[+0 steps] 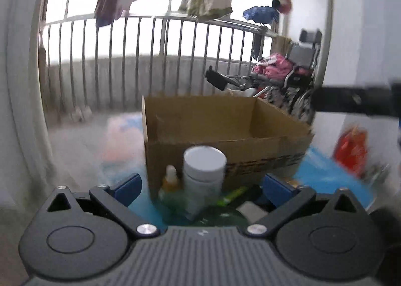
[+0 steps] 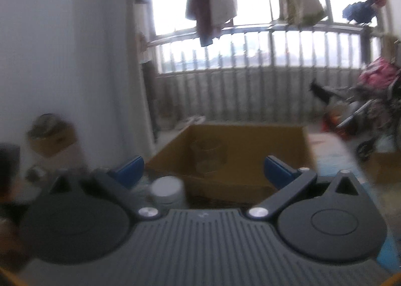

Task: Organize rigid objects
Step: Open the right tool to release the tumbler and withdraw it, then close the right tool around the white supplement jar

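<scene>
An open cardboard box (image 1: 220,133) stands ahead on a blue surface. In front of it are a white-capped jar (image 1: 204,173), a small amber dropper bottle (image 1: 171,183) to its left, and a green tube (image 1: 231,195) lying to its right. My left gripper (image 1: 201,183) is open, its blue fingertips either side of the jar and bottle and nearer the camera. The right wrist view is blurred: the cardboard box (image 2: 240,160) holds a clear glass jar (image 2: 209,157). The white-capped jar (image 2: 167,192) sits low left. My right gripper (image 2: 204,169) is open and holds nothing.
A metal railing (image 1: 150,60) with hanging clothes runs behind. A wheelchair (image 1: 295,78) with pink cloth stands at the right, and a red bag (image 1: 351,150) near it. A small cardboard box (image 2: 54,136) rests by the left wall. A flat grey item (image 1: 252,212) lies near the left gripper.
</scene>
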Demonstrator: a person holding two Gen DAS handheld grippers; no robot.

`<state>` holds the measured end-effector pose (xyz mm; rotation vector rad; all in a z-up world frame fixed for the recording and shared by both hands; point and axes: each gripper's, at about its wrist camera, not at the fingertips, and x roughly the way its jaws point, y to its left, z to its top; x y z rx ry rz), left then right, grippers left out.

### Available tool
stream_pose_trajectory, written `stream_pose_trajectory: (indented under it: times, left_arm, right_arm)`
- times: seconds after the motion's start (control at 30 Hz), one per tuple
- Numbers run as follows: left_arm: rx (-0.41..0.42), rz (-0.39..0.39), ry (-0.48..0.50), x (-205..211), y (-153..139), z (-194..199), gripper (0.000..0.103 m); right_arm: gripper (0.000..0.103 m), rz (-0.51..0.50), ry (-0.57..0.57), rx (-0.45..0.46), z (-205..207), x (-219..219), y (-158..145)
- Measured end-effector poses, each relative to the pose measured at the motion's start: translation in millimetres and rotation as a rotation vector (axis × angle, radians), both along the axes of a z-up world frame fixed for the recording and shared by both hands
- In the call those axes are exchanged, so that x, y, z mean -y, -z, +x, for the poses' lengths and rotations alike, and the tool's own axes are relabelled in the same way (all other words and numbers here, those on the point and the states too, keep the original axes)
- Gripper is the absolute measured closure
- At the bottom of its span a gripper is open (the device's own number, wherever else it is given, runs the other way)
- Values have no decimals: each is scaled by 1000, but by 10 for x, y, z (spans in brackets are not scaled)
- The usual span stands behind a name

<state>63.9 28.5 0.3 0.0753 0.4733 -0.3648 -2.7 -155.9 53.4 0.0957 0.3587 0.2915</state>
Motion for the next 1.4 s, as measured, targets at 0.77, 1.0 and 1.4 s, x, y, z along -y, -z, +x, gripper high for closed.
stream_pose_trajectory:
  times: [0.77,1.0,1.4]
  left_arm:
    - [9,147,129,273,164,443,33]
    - [-10,174,136,287,213,491,34]
    - [-9,170,137,278,214,529,48]
  right_arm:
    - [41,223,-185,-406,1245,-771,505]
    - [41,168,-216,-429,1299,-785,492]
    - [48,121,-229,-437,1381,-794,512]
